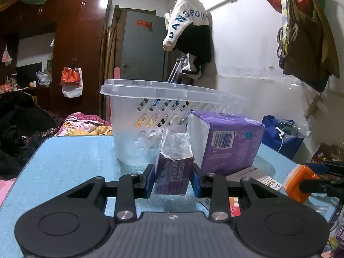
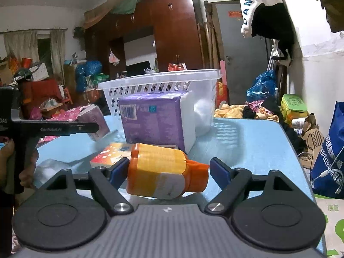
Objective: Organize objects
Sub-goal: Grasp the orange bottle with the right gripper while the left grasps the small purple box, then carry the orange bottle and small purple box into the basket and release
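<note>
- Now our left gripper (image 1: 174,177) pinches a small purple pack (image 1: 173,174) between its pads.
- Our right gripper (image 2: 167,169), wide open, straddles an orange bottle (image 2: 165,169); only its view shows our hand (image 2: 8,163).

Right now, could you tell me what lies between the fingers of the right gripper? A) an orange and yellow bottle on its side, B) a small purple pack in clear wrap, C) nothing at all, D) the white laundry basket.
A: the right wrist view shows the orange and yellow bottle lying on its side between the fingers of the right gripper.
</note>
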`<state>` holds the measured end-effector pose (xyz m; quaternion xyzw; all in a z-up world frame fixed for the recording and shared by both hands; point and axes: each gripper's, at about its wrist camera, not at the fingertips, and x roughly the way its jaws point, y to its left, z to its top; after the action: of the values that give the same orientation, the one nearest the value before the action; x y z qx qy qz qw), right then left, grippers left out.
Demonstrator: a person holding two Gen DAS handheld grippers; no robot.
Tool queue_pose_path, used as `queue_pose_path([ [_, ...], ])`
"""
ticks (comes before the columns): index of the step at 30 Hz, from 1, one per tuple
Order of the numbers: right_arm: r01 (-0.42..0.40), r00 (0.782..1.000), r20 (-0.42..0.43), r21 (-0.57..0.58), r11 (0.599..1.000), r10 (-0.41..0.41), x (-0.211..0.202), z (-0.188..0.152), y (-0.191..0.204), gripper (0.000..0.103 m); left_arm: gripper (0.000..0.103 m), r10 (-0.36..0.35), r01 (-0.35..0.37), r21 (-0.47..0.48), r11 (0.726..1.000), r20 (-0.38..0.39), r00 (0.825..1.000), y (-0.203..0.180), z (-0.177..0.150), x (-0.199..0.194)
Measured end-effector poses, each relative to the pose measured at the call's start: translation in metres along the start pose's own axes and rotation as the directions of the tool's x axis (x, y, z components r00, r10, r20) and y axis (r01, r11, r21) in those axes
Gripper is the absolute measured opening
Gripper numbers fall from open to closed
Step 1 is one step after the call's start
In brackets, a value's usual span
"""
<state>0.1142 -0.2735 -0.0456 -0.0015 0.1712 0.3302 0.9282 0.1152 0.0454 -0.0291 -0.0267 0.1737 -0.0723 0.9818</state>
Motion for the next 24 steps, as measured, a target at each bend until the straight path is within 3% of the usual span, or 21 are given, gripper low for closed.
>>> queue_pose_path([
  [24,0.018,0.996,0.083,-0.008,1.0,-0.017,-0.015,0.018,-0.003,0.083,0.039,0.005,-0.007,0.017,1.0,0.066,0.998,-0.007,0.012,-0.023],
])
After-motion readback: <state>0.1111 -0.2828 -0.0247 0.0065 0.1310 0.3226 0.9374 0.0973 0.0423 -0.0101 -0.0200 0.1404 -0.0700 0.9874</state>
